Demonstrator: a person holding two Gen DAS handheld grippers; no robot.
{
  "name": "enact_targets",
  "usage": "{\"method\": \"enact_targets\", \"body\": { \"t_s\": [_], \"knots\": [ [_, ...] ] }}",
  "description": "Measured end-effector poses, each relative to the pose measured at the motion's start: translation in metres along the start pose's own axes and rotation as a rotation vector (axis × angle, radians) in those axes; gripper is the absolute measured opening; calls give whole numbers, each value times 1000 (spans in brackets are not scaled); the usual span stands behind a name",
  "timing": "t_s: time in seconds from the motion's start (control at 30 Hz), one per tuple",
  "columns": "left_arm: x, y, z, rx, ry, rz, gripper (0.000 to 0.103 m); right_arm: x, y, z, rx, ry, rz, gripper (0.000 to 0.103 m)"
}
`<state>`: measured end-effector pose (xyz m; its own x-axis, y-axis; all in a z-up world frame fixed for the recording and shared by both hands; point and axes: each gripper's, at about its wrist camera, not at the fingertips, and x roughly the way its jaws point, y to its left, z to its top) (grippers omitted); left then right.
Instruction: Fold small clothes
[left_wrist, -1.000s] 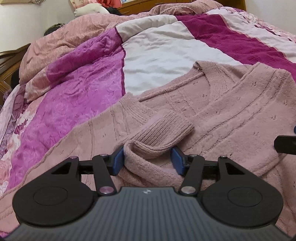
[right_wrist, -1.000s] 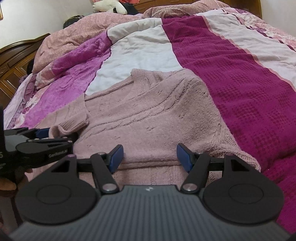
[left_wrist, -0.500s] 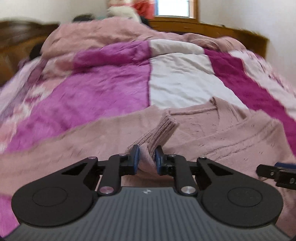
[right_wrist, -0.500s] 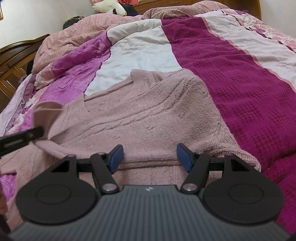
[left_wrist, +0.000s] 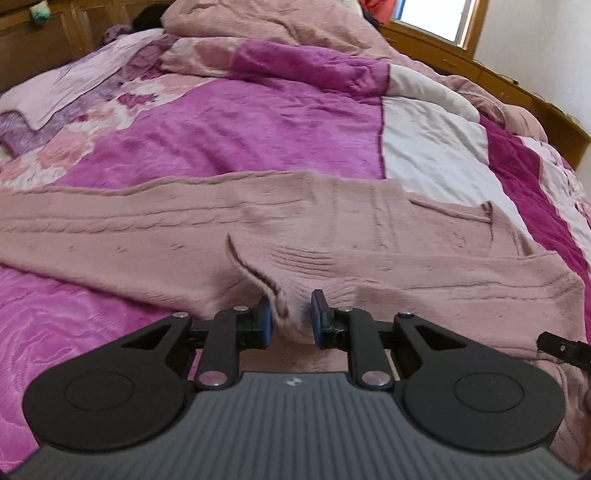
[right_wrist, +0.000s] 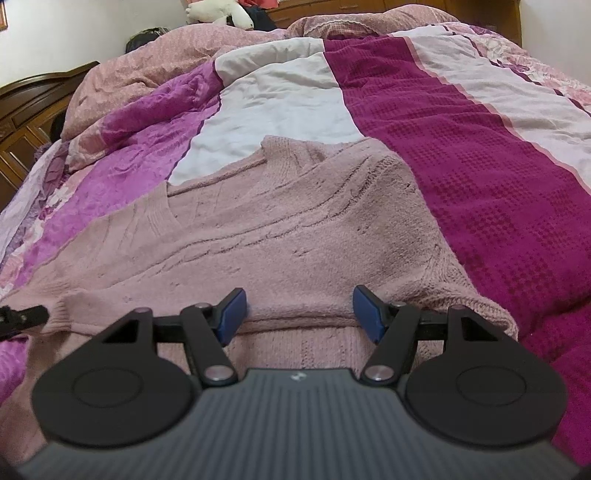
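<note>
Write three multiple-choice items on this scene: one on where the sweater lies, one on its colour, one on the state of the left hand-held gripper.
1. Where does the sweater lie?
A. on a chair
B. on the bed's quilt
C. on the floor

2. What colour is the sweater?
A. dusty pink
B. navy
C. green

3. What state is the left hand-held gripper in?
A. wide open over bare quilt
B. shut on the sweater's knit
C. shut on nothing

Answers:
1. B, the sweater is spread over the magenta and white quilt.
2. A, its knit is pale pink in both views.
3. B, its blue pads pinch a bunched fold of knit, having just closed on it. The right hand-held gripper stands open over the hem.
</note>
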<state>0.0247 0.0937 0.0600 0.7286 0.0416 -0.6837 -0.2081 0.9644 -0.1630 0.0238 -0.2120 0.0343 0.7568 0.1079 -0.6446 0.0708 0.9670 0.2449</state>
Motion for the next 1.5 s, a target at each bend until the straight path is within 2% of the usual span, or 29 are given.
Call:
{"method": "enact_targets", "body": {
  "t_s": [0.27,0.37,0.4,0.43,0.57,0.67,0.7,0.73,0.77,0.8,0.83,0.9,0.97,1.03,1.1,1.3,1.5],
  "knots": [
    [-5,26,5,-118,27,-86,22,-7,2,-1,28,39,9,67],
    [-10,30,8,-162,29,-129,46,-9,2,-5,38,53,16,66],
    [-12,31,8,-169,27,-131,57,-10,3,-6,33,52,14,66],
    [-15,31,8,-169,22,-129,63,-11,3,-6,33,54,13,66],
    [-13,23,8,-112,15,-121,66,-9,0,-5,81,57,32,68],
    [4,23,7,-122,43,-101,66,-4,-2,-3,135,53,58,68],
    [10,24,7,-129,57,-97,62,-2,-4,-3,157,50,68,68],
    [16,24,6,-134,68,-92,45,0,-5,-2,184,46,77,68],
    [19,24,6,-135,70,-82,33,2,-7,-2,209,39,85,67],
    [20,24,6,-126,66,-73,13,2,-10,-1,233,32,93,60],
    [20,24,7,-118,58,-75,11,3,-12,0,251,29,103,41],
    [14,26,11,-102,28,-81,10,2,-15,2,263,24,108,17],
    [5,26,15,-65,-18,-57,10,-1,-18,4,276,11,117,13],
    [0,28,19,-37,-46,-37,10,-9,-17,4,260,-16,120,13],
    [3,30,21,-20,-35,-20,10,-14,-13,2,223,-23,111,13],
    [26,30,12,23,46,53,12,2,-13,-7,201,63,83,15],
    [13,24,18,55,32,63,13,-11,-17,8,153,84,121,26]
  ]
}}
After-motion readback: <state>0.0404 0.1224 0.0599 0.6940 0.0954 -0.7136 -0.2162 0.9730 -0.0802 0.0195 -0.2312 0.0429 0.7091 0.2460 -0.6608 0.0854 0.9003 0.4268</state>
